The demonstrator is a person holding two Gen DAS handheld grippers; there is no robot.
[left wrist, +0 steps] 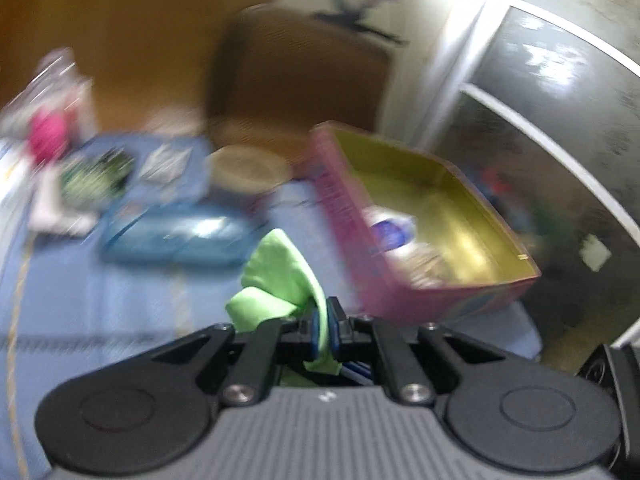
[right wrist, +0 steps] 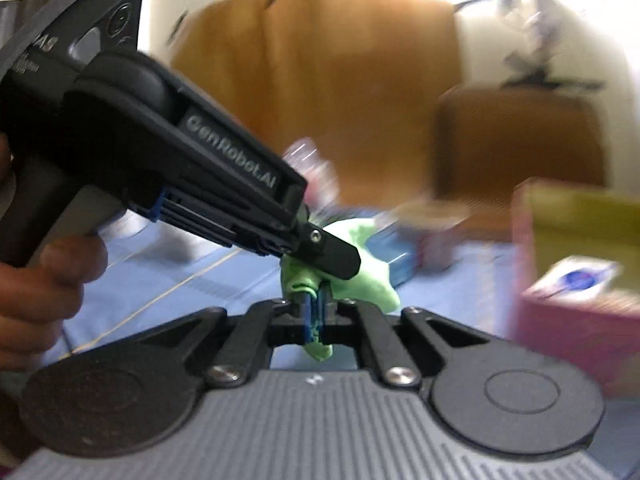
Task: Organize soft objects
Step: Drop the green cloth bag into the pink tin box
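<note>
Smeared by motion blur beyond the left tool [left wrist: 327, 322]: clutter [left wrist: 86, 178] at far left, unreadable. Contents of the pink box [left wrist: 420, 216] right of it too blurred to name. Lower folds of the green cloth [right wrist: 372, 280] hidden behind the right tool [right wrist: 316, 312]. Hand [right wrist: 38, 296] cut off at the edge.

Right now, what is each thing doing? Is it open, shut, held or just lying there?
Green cloth: bunched, pinched by both grippers, off the blue table cover.
Left gripper: shut on the cloth.
Right gripper: shut on the cloth.
Pink box: open, things inside.
Blue pouch: lying flat.
</note>
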